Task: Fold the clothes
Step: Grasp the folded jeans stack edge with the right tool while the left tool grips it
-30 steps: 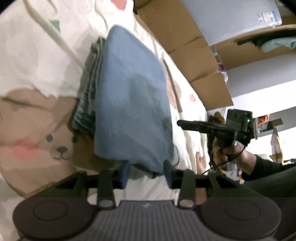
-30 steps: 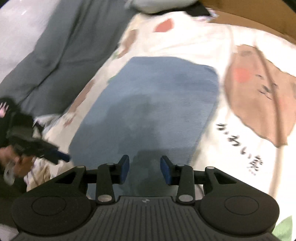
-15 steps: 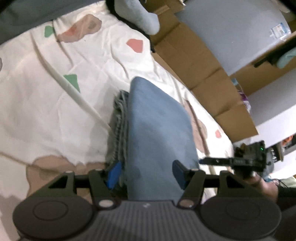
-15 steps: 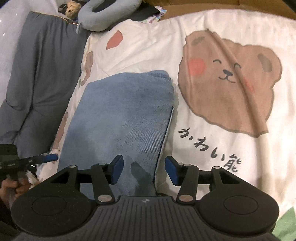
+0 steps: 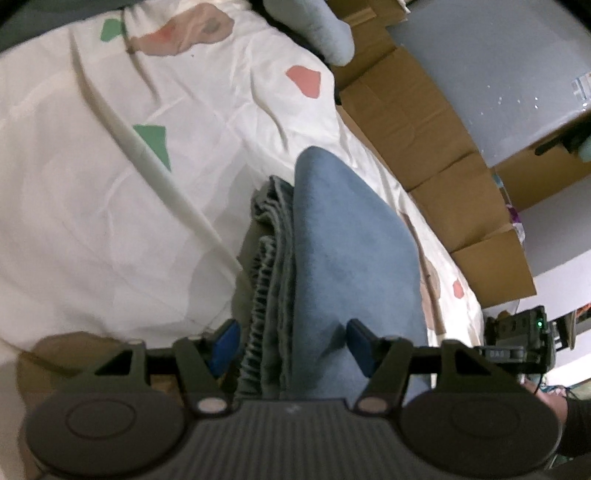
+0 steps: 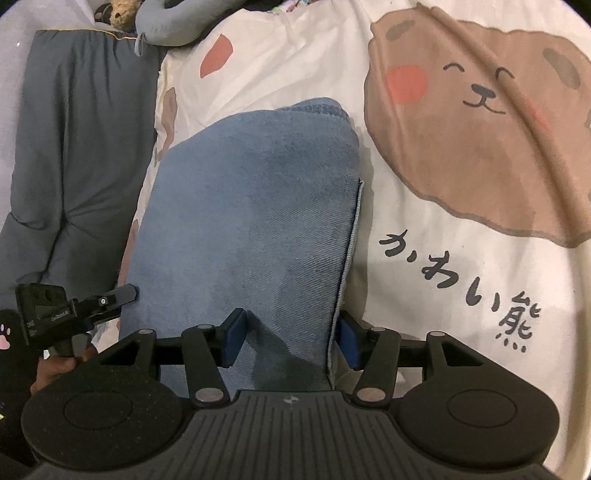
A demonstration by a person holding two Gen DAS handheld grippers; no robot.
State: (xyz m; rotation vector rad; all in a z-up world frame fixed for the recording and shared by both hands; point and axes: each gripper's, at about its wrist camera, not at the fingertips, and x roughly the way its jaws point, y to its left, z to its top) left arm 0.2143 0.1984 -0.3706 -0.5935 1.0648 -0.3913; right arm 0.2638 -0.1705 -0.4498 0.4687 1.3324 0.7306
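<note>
On the bed, over a cream bear-print sheet, lies the blue denim garment, already folded into a thick, layered rectangle; little seems left but a final fold or lifting it away. The left gripper straddles its stacked edge, jaws parted. The right gripper brackets the near corner, also parted; whether the pads touch cloth is unclear.

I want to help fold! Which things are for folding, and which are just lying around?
For folding: folded blue denim garment; left gripper; right gripper.

Lying about: grey quilted blanket; brown cardboard boxes; grey neck pillow.
</note>
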